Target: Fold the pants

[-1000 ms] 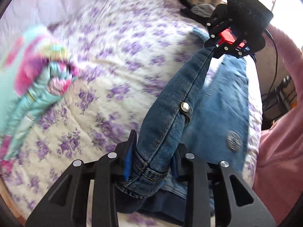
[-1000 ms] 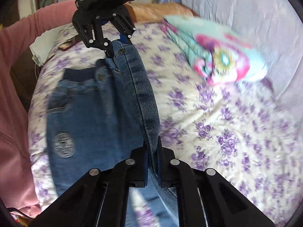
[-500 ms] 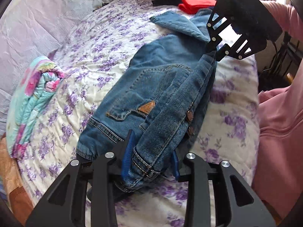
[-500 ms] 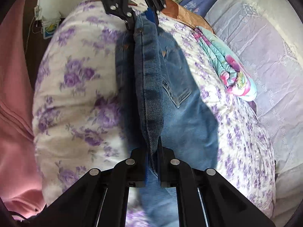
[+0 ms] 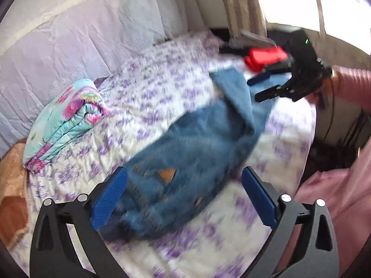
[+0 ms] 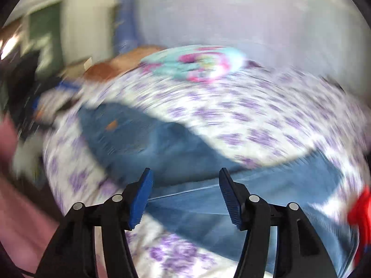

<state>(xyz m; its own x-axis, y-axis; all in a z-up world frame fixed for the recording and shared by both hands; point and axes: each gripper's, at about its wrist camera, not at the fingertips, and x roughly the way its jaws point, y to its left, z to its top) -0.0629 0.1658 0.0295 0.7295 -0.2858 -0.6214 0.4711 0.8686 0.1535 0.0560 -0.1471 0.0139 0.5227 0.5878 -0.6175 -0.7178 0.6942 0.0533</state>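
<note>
The pants (image 5: pixel 199 139) lay in a loose blue heap on the flowered bedspread (image 5: pixel 162 88), filling the middle of my left wrist view, their long axis running from the lower left, between my fingers, up toward the upper right. In the right wrist view the same denim (image 6: pixel 185 162) spread across the lower middle of the frame, much blurred, stretching from the left to the lower right.

My left gripper (image 5: pixel 183 194) had its jaws opening and stood very wide; the waistband end with the tan patch lay between the blue pads (image 5: pixel 109 197), but nothing pressed on it. My right gripper (image 6: pixel 185 194) was opening as well, with cloth beyond its pads and no hold on it. In the left view it showed at the upper right (image 5: pixel 266 88), just beside the far leg end.

I judged each hand sat at its own end of the garment, so the next grasp would come along that diagonal. A folded quilt (image 5: pixel 67 118) lay well apart at the left.
</note>
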